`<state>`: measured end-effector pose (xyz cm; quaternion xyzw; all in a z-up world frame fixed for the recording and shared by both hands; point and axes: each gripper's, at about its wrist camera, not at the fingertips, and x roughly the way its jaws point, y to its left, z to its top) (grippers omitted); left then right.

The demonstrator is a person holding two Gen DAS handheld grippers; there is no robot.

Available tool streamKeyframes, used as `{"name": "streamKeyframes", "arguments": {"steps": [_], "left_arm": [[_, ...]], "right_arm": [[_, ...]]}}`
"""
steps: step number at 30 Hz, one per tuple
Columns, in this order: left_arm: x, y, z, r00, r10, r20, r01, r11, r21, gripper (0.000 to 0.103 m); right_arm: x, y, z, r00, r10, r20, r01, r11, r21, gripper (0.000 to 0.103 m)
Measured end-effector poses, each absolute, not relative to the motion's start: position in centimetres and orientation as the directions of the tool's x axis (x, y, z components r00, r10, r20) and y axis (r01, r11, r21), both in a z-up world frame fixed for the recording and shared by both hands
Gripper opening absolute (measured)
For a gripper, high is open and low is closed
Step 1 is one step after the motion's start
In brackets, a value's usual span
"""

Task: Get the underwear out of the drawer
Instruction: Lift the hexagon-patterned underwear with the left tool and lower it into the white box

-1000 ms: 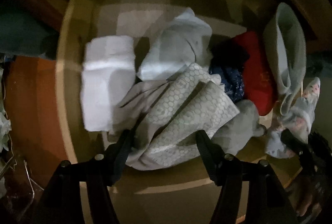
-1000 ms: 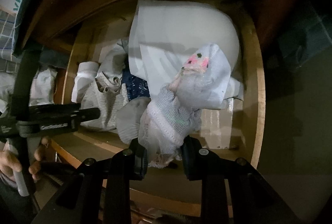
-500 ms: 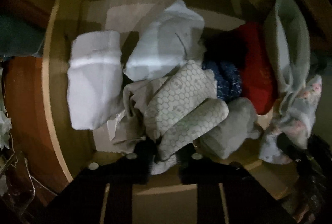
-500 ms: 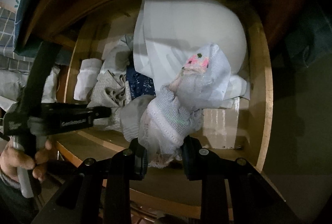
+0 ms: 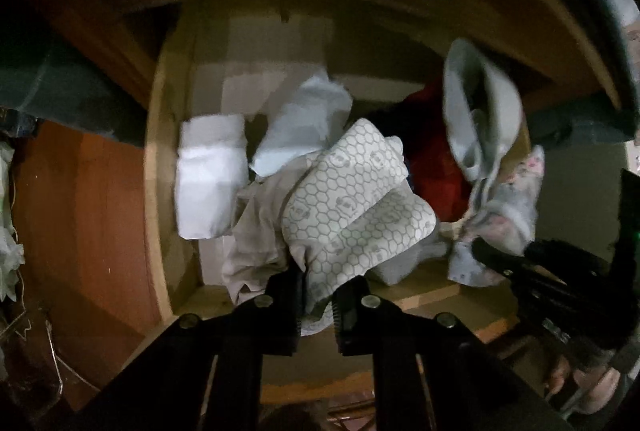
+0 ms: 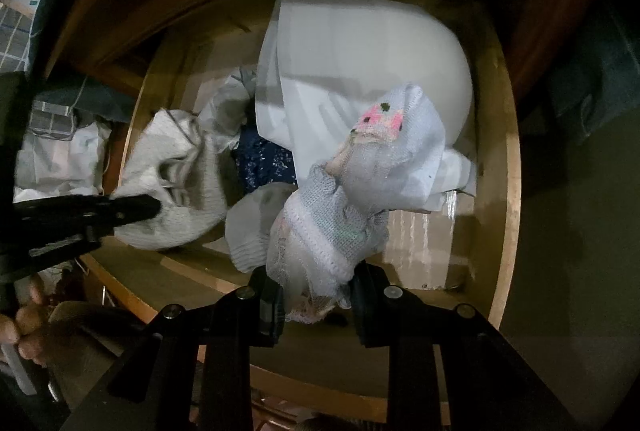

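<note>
Dim light falls over the open, pale wooden drawer (image 5: 160, 167), which sits under a darker wooden front and is crowded with folded clothes. From the left wrist view I see my left gripper (image 5: 318, 301) with its black fingers (image 5: 290, 295) pinched together on a grey-white pair of underwear printed with a honeycomb pattern (image 5: 352, 199); the jaws have just been closing and the cloth is caught between them. That piece hangs up from the pile, its lower edge bunched at the pads, while a beige crumpled garment (image 5: 256, 235) lies just beside it. A white folded cloth (image 5: 210, 175) rests near the drawer's left wall, a pale blue folded cloth (image 5: 304, 123) behind it, and a red garment (image 5: 434, 155) further right.

From the right wrist view my right gripper (image 6: 318, 301) has its fingers (image 6: 272, 305) clamped on a light grey knitted garment with lace trim and a pink patch (image 6: 352, 199), held above the drawer's front edge. A large white folded sheet (image 6: 360, 59) fills the back, with a dark blue patterned cloth (image 6: 264, 163) beside it.
</note>
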<state>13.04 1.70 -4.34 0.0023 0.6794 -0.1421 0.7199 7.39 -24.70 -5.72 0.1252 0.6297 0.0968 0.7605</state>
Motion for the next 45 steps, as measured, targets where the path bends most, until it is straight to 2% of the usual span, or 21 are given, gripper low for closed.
{"name": "streamKeyframes", "arguments": {"steps": [14, 24, 30, 38, 45], "left_arm": [[9.9, -0.3, 3.8, 0.169, -0.229, -0.959, 0.286, 0.942, -0.174, 0.01], [9.4, 0.0, 9.3, 0.248, -0.301, -0.921, 0.33, 0.92, -0.212, 0.01], [8.6, 0.2, 15.3, 0.323, -0.354, -0.878, 0.361, 0.903, -0.232, 0.01], [8.5, 0.5, 25.8, 0.442, -0.417, -0.794, 0.417, 0.879, -0.229, 0.01], [11.6, 0.0, 33.6, 0.621, -0.327, -0.712, 0.375, 0.922, -0.096, 0.01]], "right_arm": [[7.3, -24.9, -5.9, 0.193, 0.282, -0.94, 0.021, 0.956, 0.292, 0.024], [7.3, -25.7, -6.1, 0.198, 0.279, -0.94, 0.039, 0.956, 0.292, 0.024], [7.3, -25.8, -6.0, 0.199, 0.281, -0.939, 0.038, 0.955, 0.293, 0.024], [7.3, -25.8, -6.0, 0.202, 0.28, -0.939, 0.036, 0.956, 0.292, 0.024], [7.3, -25.9, -6.0, 0.208, 0.282, -0.936, 0.04, 0.954, 0.296, 0.024]]}}
